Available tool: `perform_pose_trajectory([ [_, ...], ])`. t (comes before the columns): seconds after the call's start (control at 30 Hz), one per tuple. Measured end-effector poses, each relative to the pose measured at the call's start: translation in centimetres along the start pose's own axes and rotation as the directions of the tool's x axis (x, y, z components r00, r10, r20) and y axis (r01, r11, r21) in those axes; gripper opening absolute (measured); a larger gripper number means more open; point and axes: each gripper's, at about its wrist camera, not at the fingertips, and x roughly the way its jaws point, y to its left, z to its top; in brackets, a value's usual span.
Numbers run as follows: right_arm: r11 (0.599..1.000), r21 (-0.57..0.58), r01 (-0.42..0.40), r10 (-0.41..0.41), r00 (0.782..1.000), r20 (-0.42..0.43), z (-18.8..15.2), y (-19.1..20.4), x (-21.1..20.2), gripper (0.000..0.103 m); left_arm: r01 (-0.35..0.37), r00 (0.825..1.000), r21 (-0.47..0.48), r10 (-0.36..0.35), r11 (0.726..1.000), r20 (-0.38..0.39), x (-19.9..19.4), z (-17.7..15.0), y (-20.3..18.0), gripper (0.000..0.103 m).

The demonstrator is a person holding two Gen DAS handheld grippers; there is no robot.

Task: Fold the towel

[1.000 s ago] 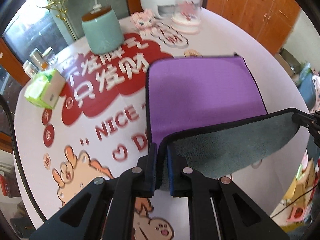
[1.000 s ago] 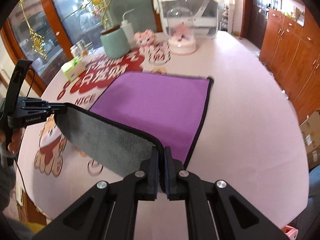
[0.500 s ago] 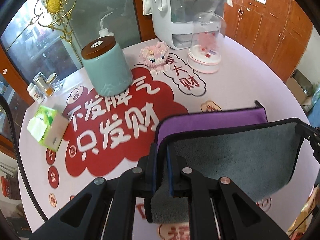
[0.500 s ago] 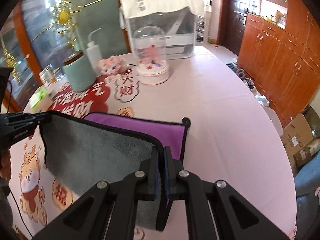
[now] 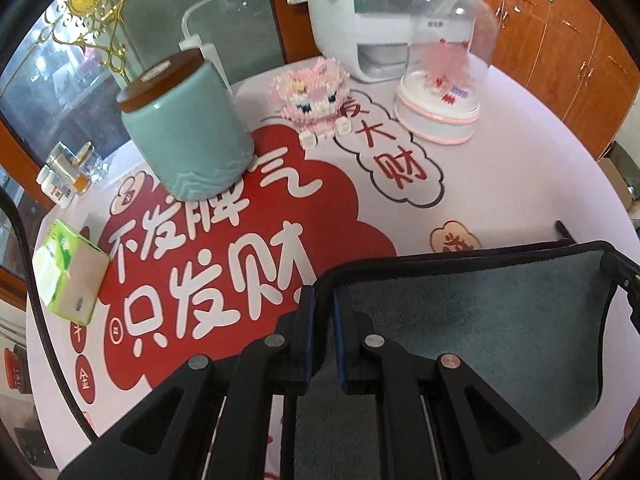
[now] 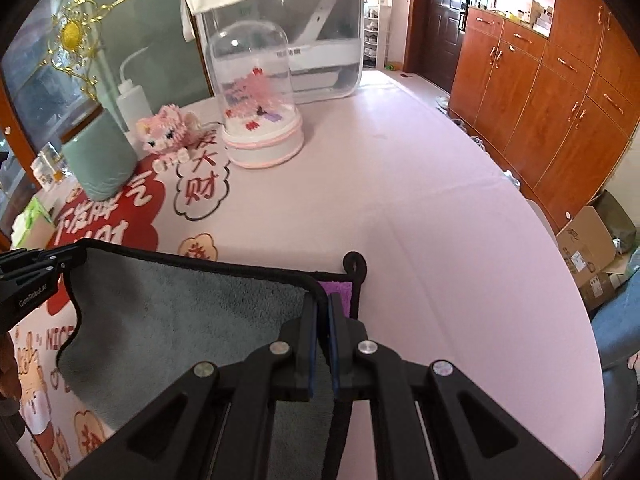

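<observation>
The towel is purple on one face, grey on the other, with a black hem. Its near half is folded over the far half, grey side up. My left gripper is shut on the towel's left corner. My right gripper is shut on its right corner. The held edge lies almost over the far edge; only a strip of purple and the black hanging loop show beyond it. The right gripper's tip shows at the right edge of the left wrist view.
On the pink printed tablecloth beyond the towel stand a teal jar with a brown lid, a pink brick-built cat, a clear dome with a pink figure, a green tissue box and a white appliance. Wooden cabinets stand to the right.
Both grippers have carried the towel's near edge up and forward across the purple face, from about halfway to nearly over the far edge. The purple face is now almost fully covered.
</observation>
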Motion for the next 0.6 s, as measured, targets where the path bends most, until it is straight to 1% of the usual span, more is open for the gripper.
perform_pose_trajectory([
  [0.2,0.999,-0.019,0.039,-0.039,0.999,-0.026,-0.2,0.5,2.2,0.005,0.004,0.999,-0.021,-0.004,1.0,-0.035,2.3,0.3,0.0,0.007],
  [0.47,0.996,-0.036,0.085,-0.086,0.995,-0.043,-0.3,0.9,3.6,0.005,0.0,0.998,-0.017,-0.001,1.0,-0.057,3.7,0.5,-0.1,0.008],
  [0.53,0.994,-0.034,0.101,-0.103,0.993,-0.055,-0.3,1.0,3.9,0.009,-0.001,0.998,-0.022,0.0,1.0,-0.058,3.9,0.5,-0.1,0.012],
  [0.57,0.993,-0.028,0.111,-0.113,0.991,-0.066,-0.3,1.0,4.0,0.01,-0.002,0.998,-0.025,0.001,1.0,-0.061,4.0,0.5,-0.1,0.017],
  [0.6,0.993,-0.02,0.117,-0.118,0.99,-0.073,-0.3,0.9,4.1,0.014,-0.002,0.998,-0.03,0.0,1.0,-0.066,4.1,0.5,-0.1,0.032],
])
